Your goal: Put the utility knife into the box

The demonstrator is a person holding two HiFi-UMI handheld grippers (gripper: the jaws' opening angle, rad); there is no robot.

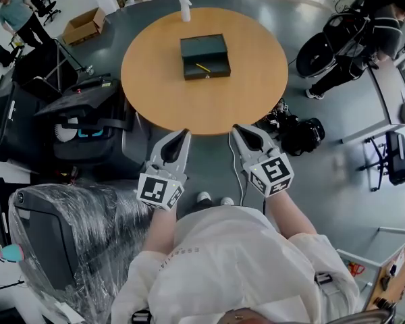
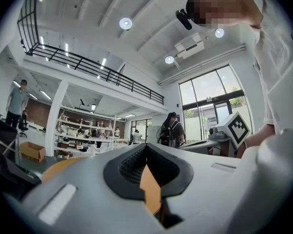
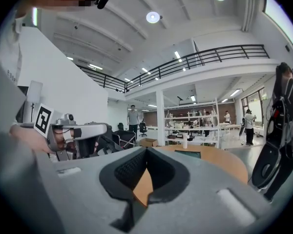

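While both claws hang short of the round tan wooden counter (image 1: 256, 79), we judge the task all but finished. A slim yellow utility knife (image 1: 202, 67) lies inside the dark green rectangular box (image 1: 204, 46), which sits open near the counter's middle. The knife is small and far off in the head view, so we take it for the knife rather than swear to it.

The left claw (image 1: 184, 133) is clenched on nothing, its jaws met at the tips, with only the counter's top showing through the gap behind them. The right claw (image 1: 237, 127) is likewise clenched and empty. Both are held close to our body, well apart from the box. We see nothing left to do, since the task does not ask for closing the box.

A white plastic spray bottle (image 1: 185, 8) stands at the counter's far edge, apart from the box. A black chair wrapped in clear plastic (image 1: 54, 241) sits to our left, and black bags (image 1: 300, 135) lie on the grey floor near the counter's right side. Nothing stands between the claws and the box.
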